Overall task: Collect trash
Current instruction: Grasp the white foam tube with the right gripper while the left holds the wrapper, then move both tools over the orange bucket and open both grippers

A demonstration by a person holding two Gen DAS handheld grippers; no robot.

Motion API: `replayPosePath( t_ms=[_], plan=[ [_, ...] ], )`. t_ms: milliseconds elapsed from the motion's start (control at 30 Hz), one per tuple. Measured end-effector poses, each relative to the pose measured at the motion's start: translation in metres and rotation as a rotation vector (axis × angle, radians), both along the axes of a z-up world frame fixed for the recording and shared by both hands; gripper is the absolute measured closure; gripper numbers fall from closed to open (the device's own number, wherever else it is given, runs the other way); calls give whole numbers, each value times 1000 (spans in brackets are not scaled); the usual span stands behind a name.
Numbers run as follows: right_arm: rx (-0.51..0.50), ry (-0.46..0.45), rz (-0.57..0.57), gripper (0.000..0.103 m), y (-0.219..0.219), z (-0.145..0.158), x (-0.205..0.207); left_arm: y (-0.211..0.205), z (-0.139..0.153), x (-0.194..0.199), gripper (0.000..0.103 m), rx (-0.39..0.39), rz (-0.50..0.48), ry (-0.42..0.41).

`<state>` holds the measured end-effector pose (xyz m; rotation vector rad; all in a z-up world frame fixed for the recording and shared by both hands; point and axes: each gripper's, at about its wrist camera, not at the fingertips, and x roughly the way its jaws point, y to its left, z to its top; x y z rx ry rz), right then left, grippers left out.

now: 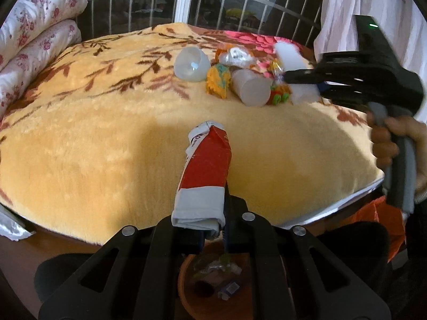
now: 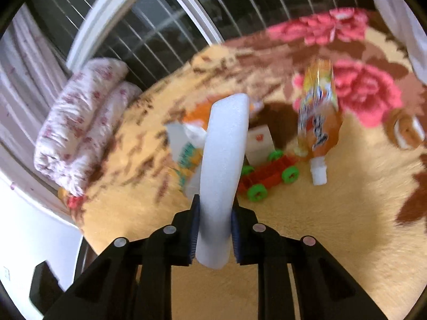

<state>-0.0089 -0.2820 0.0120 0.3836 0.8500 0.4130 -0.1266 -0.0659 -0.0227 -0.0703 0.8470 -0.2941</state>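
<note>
While the left gripper [image 1: 213, 229] pinches the grey end of a flattened red and white carton [image 1: 205, 170], its jaws closed narrow on it, the carton juts toward 12 o'clock over the yellow plush blanket [image 1: 106, 138]. Below that gripper, at 6 o'clock in the left wrist view, a round brown bin [image 1: 186, 293] shows scraps inside. Further up the blanket, around 1 o'clock, lies the pile of trash: a translucent cup [image 1: 190, 64] with its mouth facing the camera, a second plastic cup [image 1: 250, 86] on its side, a yellow wrapper [image 1: 217, 78] between them, and a clear crumpled packet [image 1: 236, 57] behind. The right gripper [image 2: 213, 229] is clamped on a white foam strip [image 2: 222, 160], both blue pads pressing its sides, and the strip arches toward 12 o'clock. In the left wrist view that gripper sits at 2 o'clock, held by a hand [image 1: 395, 144]. Past the foam in the right wrist view, a red toy car [image 2: 269, 176] with green wheels lies at 2 o'clock, and an orange drink pouch [image 2: 317, 117] stands blurred just beyond it. A rolled floral quilt [image 2: 80, 122] rests at 9 o'clock.
</note>
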Motion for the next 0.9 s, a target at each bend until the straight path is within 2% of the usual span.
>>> replayPosePath(
  t_ms=[233,400,567,700,900],
  plan=[
    [-26,-151,-14,82,-11,43,-72,5,37,-2,95,-9,18,-101],
    [-65,-189,17,82,-12,45,-131,2,56,-22,95,-6,-12,-153],
    [-100,-148,79,82,-5,24,-183,-7,53,-54,94,39,-86,-148],
    [-140,-88,115,81,1,-3,-214,-14,35,-83,94,79,-143,-88],
    [-152,23,172,81,8,-49,-237,-22,-3,-104,94,143,-198,19]
  ],
)
